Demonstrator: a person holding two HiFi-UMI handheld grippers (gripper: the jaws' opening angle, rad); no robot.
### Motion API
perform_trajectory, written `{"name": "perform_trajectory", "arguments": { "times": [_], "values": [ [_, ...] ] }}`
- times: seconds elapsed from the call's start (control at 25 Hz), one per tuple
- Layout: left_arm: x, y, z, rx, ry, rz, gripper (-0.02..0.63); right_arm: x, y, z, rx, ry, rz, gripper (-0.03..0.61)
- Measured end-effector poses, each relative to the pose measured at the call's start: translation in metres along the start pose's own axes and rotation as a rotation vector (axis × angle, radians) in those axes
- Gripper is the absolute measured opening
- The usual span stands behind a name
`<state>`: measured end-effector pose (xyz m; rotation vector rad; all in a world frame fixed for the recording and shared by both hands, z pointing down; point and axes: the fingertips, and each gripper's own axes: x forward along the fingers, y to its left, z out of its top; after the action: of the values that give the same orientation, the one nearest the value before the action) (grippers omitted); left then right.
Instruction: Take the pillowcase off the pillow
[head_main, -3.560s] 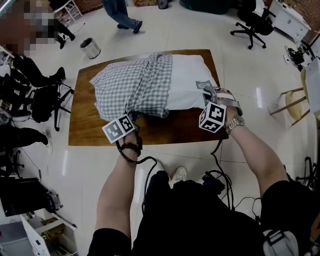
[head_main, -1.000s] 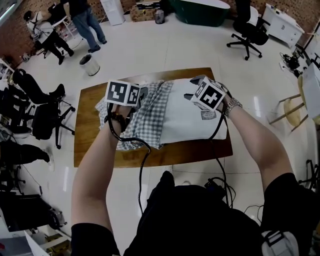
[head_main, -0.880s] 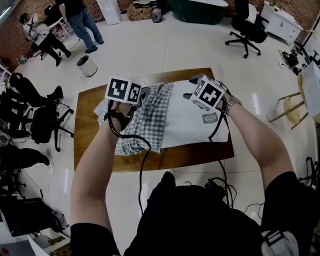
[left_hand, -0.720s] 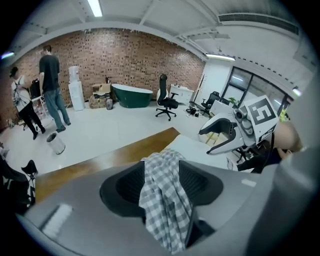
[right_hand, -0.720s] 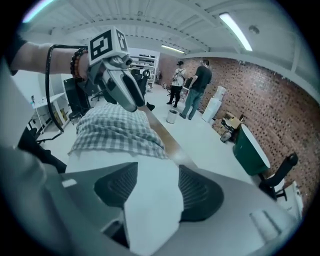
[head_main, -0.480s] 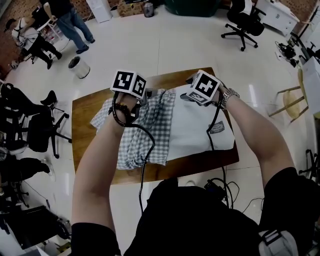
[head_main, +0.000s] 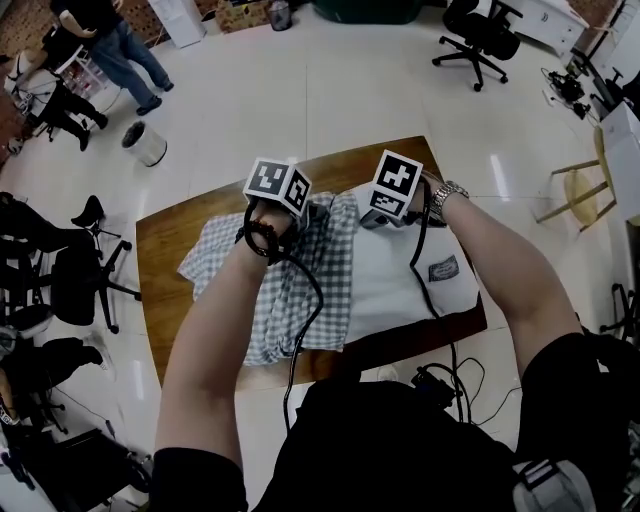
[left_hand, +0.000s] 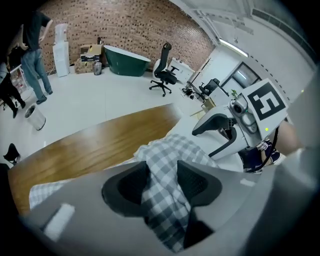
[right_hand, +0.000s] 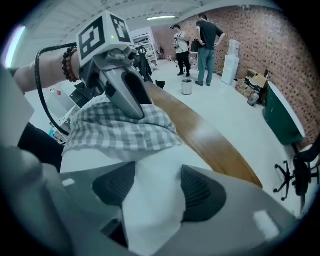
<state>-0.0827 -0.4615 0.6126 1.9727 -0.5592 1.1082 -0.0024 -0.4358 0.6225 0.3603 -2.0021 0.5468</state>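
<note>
A white pillow lies on a wooden table, its left half still inside a grey checked pillowcase. My left gripper is at the far edge, shut on a bunched fold of the pillowcase; the left gripper jaws have just been closing, with the fold between the pads. My right gripper sits right beside it. Its pads pinch a ridge of the pillow's bare white fabric, though the right gripper jaws have just been opening.
Office chairs stand left of the table, another chair is at the back, and a stool is at the right. A white bin and people are beyond the table. Cables lie on the floor by the near edge.
Both grippers went from the pillow's near edge to its far edge. Over the last second they sank lower there, still side by side, and the pillow now lies closer to the table's right end.
</note>
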Motion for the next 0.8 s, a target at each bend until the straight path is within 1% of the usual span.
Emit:
{"name": "perform_trajectory", "arguments": {
  "times": [0.08, 0.2, 0.24, 0.28, 0.36, 0.44, 0.64, 0.8],
  "values": [
    [0.000, 0.008, 0.004, 0.008, 0.013, 0.000, 0.165, 0.002, -0.001, 0.005, 0.005, 0.018, 0.002, 0.236],
    [-0.007, 0.018, 0.016, 0.028, 0.003, 0.035, 0.057, -0.008, 0.000, 0.009, -0.011, 0.026, -0.030, 0.079],
    [-0.012, 0.022, 0.021, 0.030, -0.010, 0.049, 0.032, -0.015, 0.000, 0.012, -0.025, 0.019, -0.051, 0.041],
    [-0.018, 0.026, 0.025, 0.027, -0.023, 0.062, 0.024, -0.023, 0.001, 0.015, -0.039, 0.007, -0.075, 0.024],
    [-0.030, 0.037, 0.029, 0.016, -0.045, 0.084, 0.017, -0.039, 0.005, 0.022, -0.065, -0.018, -0.124, 0.018],
    [-0.038, 0.047, 0.025, 0.000, -0.062, 0.101, 0.015, -0.053, 0.012, 0.024, -0.087, -0.042, -0.162, 0.015],
    [-0.055, 0.067, 0.009, -0.058, -0.097, 0.125, 0.015, -0.077, 0.029, 0.015, -0.125, -0.074, -0.201, 0.015],
    [-0.071, 0.076, 0.004, -0.088, -0.126, 0.136, 0.015, -0.100, 0.040, 0.010, -0.163, -0.068, -0.245, 0.015]
  ]
}}
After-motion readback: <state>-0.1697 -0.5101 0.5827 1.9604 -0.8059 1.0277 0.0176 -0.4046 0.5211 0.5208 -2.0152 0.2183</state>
